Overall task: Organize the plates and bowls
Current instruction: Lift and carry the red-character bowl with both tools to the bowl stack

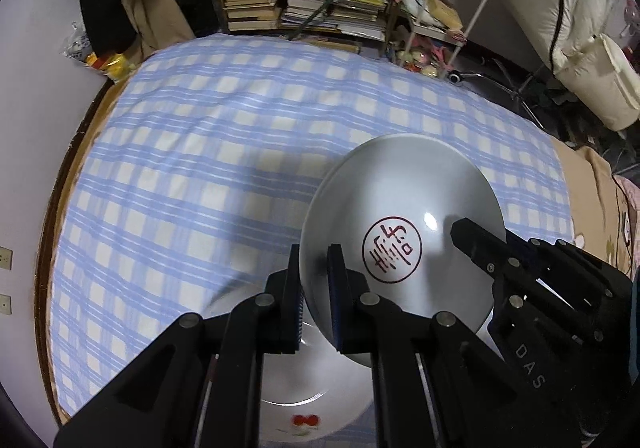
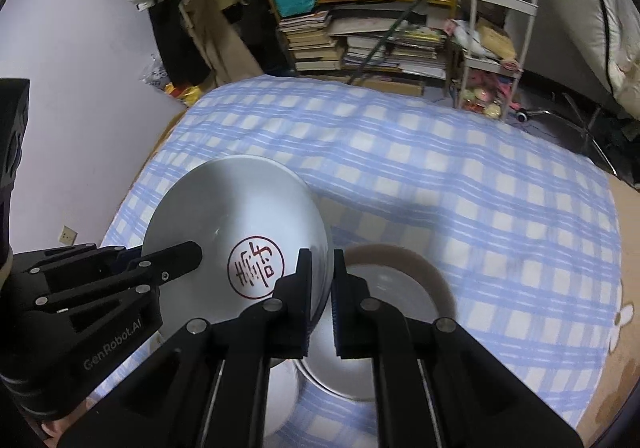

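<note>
A white bowl (image 1: 400, 200) with a red seal mark inside hangs tilted above the blue checked cloth (image 1: 200, 168), held from both sides. My left gripper (image 1: 316, 264) is shut on its left rim. One of my right gripper's fingers (image 1: 476, 244) reaches into it from the right. In the right wrist view my right gripper (image 2: 322, 264) is shut on the right rim of the bowl (image 2: 240, 208). Below lie a white plate with red cherries (image 1: 296, 400) and a brown-rimmed dish (image 2: 400, 276) beside a white plate (image 2: 286, 384).
The cloth (image 2: 460, 188) covers a surface with a wooden edge (image 1: 60, 188) against a pale wall. Beyond its far side stand a shelf of stacked books (image 1: 304, 4), a white trolley (image 1: 452, 8) and hanging clothes (image 1: 128, 0).
</note>
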A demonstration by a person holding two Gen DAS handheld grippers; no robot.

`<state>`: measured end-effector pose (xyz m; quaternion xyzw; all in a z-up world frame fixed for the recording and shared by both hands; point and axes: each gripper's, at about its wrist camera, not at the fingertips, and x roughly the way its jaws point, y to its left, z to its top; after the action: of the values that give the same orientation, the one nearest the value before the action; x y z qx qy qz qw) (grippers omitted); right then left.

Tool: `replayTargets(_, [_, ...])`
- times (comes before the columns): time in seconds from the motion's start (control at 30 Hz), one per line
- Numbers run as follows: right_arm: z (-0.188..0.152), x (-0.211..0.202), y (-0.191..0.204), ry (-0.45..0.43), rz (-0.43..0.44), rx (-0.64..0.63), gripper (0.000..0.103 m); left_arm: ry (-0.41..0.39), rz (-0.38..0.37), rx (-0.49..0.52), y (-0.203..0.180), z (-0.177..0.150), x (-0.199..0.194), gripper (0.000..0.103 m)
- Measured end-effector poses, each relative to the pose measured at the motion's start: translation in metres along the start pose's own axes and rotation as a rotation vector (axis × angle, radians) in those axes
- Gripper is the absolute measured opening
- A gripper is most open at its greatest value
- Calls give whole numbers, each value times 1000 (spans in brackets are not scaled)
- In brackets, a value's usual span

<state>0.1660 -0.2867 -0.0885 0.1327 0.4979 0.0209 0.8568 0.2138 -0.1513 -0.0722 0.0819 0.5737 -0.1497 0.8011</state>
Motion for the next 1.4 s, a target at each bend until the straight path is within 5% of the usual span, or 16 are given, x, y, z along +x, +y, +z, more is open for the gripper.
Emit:
replayTargets(0.47, [-36,-5,-42,3,-4,53,10,51,-24,42,-43,-29,20,12])
replayTargets(1.4, [-56,26,-55,41,-68,39,10,117,0,42,-52,-33,58,12])
